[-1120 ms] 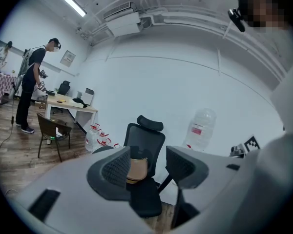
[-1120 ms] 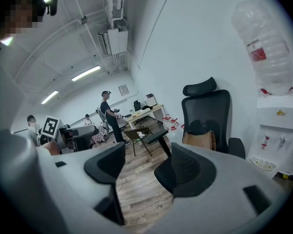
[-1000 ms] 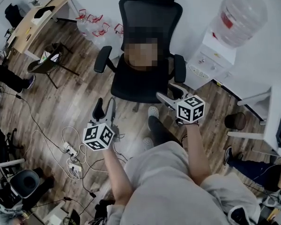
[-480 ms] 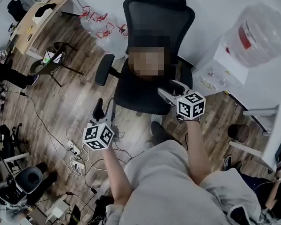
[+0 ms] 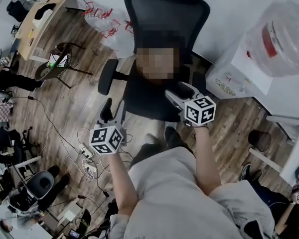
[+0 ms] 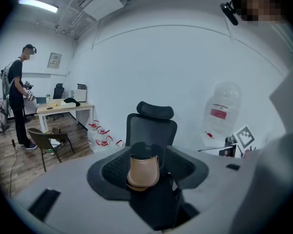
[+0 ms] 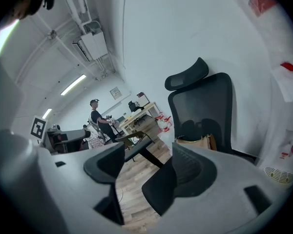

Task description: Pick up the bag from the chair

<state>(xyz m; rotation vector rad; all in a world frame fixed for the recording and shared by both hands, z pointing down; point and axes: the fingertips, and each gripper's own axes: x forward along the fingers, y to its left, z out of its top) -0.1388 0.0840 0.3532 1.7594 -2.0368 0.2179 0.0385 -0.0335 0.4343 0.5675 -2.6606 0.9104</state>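
Tan bag [image 6: 143, 172] is sitting on the black chair [image 6: 151, 126], middle of the frame. My left claw [image 5: 112, 112] and right claw [image 5: 178, 92] are hanging open, empty. I should be aiming at its top.

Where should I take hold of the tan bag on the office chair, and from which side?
Probably its top rim, coming from the chair's open front and slightly above: the tan bag stands upright on the seat against the backrest, with armrests flanking both sides. Its handles can't be made out.

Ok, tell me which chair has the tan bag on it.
The black office chair with a headrest, beside the water dispenser, not the low brown chair.
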